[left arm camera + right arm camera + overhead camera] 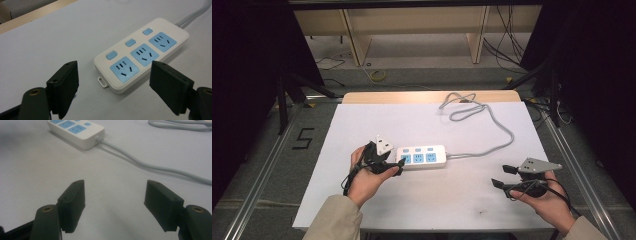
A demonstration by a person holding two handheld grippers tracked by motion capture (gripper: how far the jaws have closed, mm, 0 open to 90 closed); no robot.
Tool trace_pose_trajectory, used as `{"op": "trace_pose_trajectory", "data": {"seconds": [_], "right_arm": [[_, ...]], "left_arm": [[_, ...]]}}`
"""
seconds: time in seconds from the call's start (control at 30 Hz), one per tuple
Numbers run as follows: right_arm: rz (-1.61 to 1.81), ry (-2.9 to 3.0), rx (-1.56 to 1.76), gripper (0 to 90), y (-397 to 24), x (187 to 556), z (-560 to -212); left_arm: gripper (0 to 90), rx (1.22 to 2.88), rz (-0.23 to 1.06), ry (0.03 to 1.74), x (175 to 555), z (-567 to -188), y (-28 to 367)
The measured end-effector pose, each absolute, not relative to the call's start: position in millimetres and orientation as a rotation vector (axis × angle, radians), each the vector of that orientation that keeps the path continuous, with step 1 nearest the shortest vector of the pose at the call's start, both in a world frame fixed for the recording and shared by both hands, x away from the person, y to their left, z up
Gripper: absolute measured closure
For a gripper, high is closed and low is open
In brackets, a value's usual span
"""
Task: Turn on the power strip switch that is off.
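The power strip point(422, 156), long axis running left-right at frame centre, is flanked just right of the wide-spread, empty left gripper point(384, 162); right gripper point(507, 177), likewise wide, is held well apart.

Lab recording rig: aluminium frame rails point(259, 165), black curtains point(247, 60), loose floor cables point(507, 45), taped marker point(303, 138)

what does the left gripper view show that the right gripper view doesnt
Left gripper view: the power strip's top face with three blue sockets, three blue buttons and the hanging tab at its near end, between the open left gripper.

Right gripper view: the grey cable running off across the table and the open right gripper.

Both: the power strip on the white table.
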State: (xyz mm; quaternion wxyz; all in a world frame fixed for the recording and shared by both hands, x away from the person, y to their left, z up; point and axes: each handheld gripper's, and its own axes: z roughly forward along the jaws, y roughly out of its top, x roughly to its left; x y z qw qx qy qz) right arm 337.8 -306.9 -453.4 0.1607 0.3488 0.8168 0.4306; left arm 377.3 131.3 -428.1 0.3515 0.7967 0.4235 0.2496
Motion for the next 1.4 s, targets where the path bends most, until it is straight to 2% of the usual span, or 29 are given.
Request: {"op": "trace_pose_trajectory", "data": {"seconds": [0.93, 1.4], "right_arm": [[1.224, 2.334, 0.993, 33.0, -307.1, 338.8, -453.9], [1.225, 2.337, 0.993, 33.0, -306.4, 339.8, -454.0]], "left_arm": [[21.0, 2.077, 0.66, 1.124, 344.2, -448.7, 163.4], [20.1, 2.082, 0.65, 1.126, 342.6, -450.9, 161.3]]}}
